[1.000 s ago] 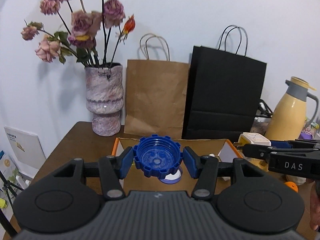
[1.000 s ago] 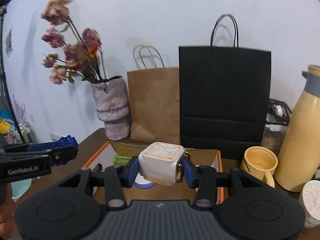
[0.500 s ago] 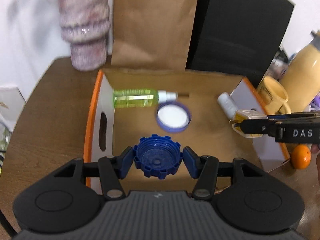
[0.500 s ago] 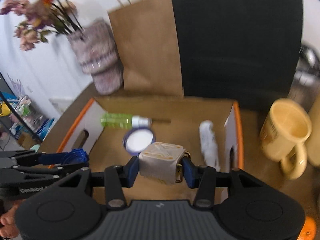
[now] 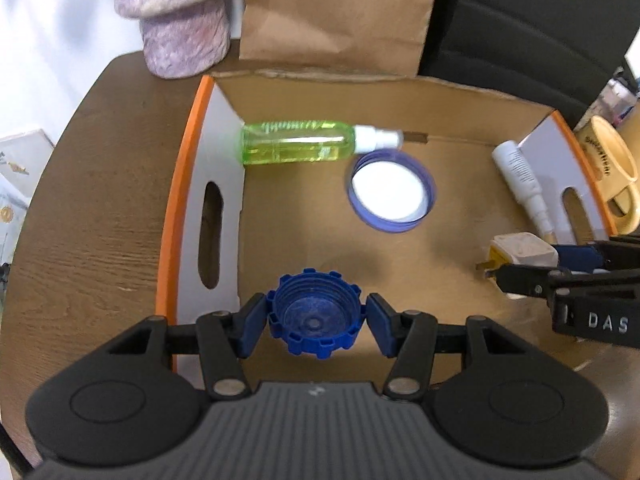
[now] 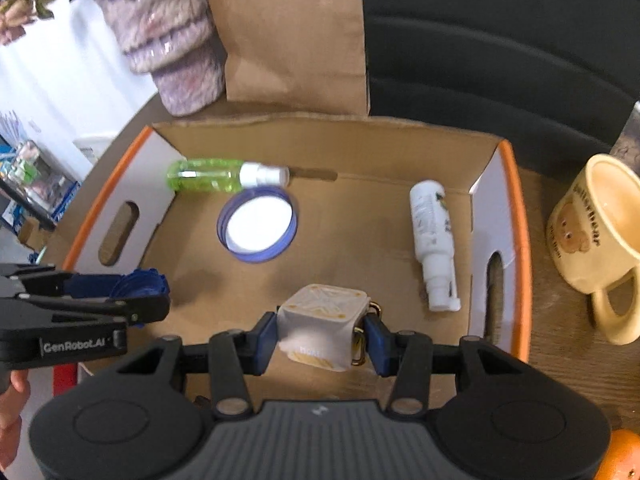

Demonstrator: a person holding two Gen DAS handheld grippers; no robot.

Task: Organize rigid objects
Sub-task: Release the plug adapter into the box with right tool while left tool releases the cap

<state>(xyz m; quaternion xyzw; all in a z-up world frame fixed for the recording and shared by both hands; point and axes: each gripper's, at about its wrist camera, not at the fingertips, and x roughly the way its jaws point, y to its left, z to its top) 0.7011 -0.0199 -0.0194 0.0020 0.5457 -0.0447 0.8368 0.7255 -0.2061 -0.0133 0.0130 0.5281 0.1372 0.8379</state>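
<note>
My left gripper (image 5: pixel 315 322) is shut on a blue ridged bottle cap (image 5: pixel 314 320), held over the near left part of a shallow cardboard tray (image 5: pixel 182 184) with orange rims. My right gripper (image 6: pixel 323 336) is shut on a white plug adapter (image 6: pixel 320 322) with brass prongs, above the tray's near middle. The adapter (image 5: pixel 520 254) and cap (image 6: pixel 138 286) also show from the side in the opposite views. Inside the tray lie a green spray bottle (image 5: pixel 298 143), a purple-rimmed lid (image 5: pixel 390 192) and a white bottle (image 6: pixel 432 236).
A mottled purple vase (image 6: pixel 172 48), a brown paper bag (image 5: pixel 336 12) and a black bag (image 6: pixel 480 40) stand behind the tray. A cream mug (image 6: pixel 600 232) sits right of it, an orange (image 6: pixel 622 456) near the front right. The table is brown wood.
Both grippers have tipped downward and come lower over the tray, each still gripping its object. The view went from the wall and bags to the tray floor.
</note>
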